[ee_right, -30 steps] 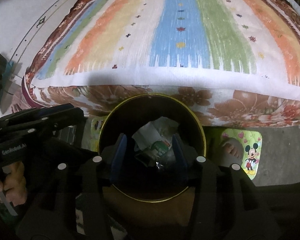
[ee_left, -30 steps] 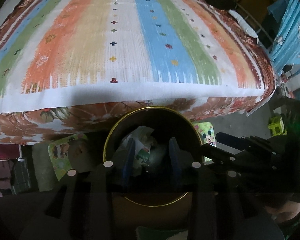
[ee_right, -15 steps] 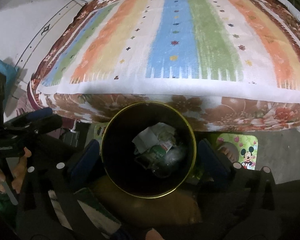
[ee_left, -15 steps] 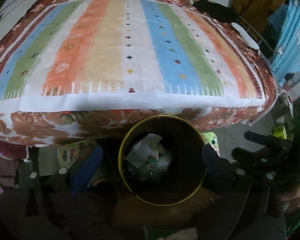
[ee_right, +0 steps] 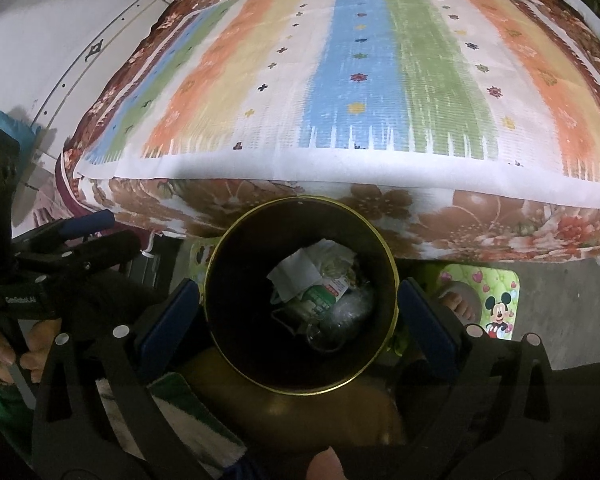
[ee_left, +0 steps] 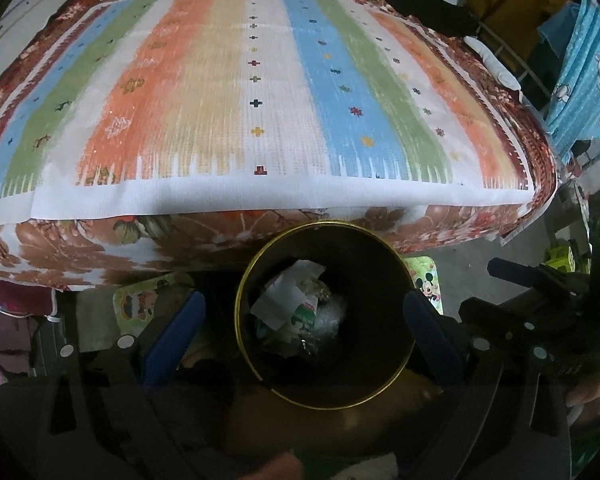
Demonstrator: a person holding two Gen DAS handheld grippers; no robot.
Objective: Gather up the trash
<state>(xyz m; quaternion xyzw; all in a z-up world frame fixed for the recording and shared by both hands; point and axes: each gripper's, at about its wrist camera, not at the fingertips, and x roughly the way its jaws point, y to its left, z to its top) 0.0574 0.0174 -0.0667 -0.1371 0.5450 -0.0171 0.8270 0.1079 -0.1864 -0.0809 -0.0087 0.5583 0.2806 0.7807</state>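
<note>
1. With both claws hanging over the trash bin (ee_left: 324,400) and angled steeply down at it, the step in hand looks like a release just made: the left gripper (ee_left: 304,316) and the right gripper (ee_right: 298,308) have each just been opening and now stand spread wide, nothing between their blue pads.
2. Seen from either wrist, the blue fingers (ee_right: 168,320) straddle the bin's gold rim on both sides, apart from it rather than touching.
3. Down inside the bin lies the collected trash (ee_right: 320,296): a white paper sheet, a green-and-white packet and something clear and crinkled, piled toward the side of the bin nearest the bed (ee_left: 260,120).
4. To finish this step well, I judge each claw should lift straight up from the bin before swinging away, so a finger does not clip the rim and tip it.
5. Keeping the jaws spread while clearing the bin also avoids snagging the white paper.
6. Standing upright, the bin has its long axis vertical and its round mouth facing up toward both cameras, just beside the bed's floral edge.
7. Beside the bin on the floor sits a cartoon mat (ee_right: 496,304).
8. Whether any trash remains beyond the bin cannot be told; the striped cover (ee_right: 380,80) on the bed looks bare.
</note>
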